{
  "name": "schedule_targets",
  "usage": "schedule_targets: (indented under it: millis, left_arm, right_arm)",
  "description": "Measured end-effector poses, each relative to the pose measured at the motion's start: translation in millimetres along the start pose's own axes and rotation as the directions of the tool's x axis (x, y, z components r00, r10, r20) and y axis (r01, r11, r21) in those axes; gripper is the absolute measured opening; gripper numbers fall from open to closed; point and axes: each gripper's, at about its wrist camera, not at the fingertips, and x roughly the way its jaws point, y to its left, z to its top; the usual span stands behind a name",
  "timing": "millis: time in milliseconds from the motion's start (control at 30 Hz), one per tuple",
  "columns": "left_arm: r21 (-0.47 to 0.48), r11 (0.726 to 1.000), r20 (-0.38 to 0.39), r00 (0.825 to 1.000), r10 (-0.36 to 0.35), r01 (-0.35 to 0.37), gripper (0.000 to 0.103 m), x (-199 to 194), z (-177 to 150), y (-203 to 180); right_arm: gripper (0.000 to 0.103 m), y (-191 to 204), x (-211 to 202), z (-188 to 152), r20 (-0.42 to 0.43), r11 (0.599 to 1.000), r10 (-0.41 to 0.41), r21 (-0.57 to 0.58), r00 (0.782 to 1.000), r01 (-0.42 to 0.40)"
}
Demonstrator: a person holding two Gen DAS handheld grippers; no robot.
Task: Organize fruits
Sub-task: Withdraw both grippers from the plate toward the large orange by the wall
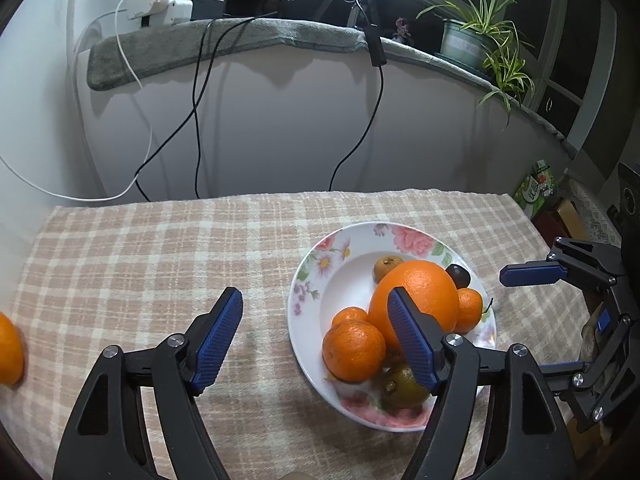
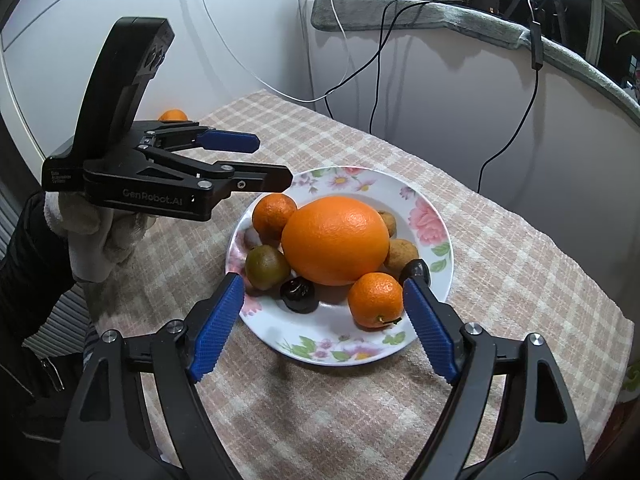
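A floral plate [image 2: 340,342] on the checked cloth holds a big orange [image 2: 336,240], tangerines [image 2: 376,298] [image 2: 274,210], a kiwi [image 2: 266,266], dark plums [image 2: 298,292] and brown fruits [image 2: 400,254]. My right gripper [image 2: 324,280] is open just above the plate's near side, touching nothing. My left gripper [image 1: 314,294] is open too, at the left rim of the plate [image 1: 298,292], its right finger in front of the big orange [image 1: 420,288]. It also shows from the side as the left gripper [image 2: 274,160]. A loose tangerine [image 1: 8,348] lies far left on the cloth.
A gloved hand [image 2: 92,240] holds the left gripper. The right gripper [image 1: 518,320] enters the left wrist view from the right. Cables [image 1: 196,120] hang down the wall behind the table. A potted plant [image 1: 476,36] stands on the padded ledge. The cloth's edge [image 2: 600,312] drops off at right.
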Motion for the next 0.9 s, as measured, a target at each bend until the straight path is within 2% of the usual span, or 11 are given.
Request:
schedule_targets:
  millis: [267,900]
  left_arm:
    - [0.005,1.000,0.016,1.000,0.016,-0.016,0.075,-7,-1,0]
    - [-0.027,0.998,0.067,0.996,0.066,-0.064,0.075,-36,-7,23]
  right_arm:
    - [0.084,-2,-2,4,0.023,0.999,0.001,0.040,1.000,-0.002]
    - [0.084,16,10,26,0.037,0.999,0.047,0.020,0.998,-0.047]
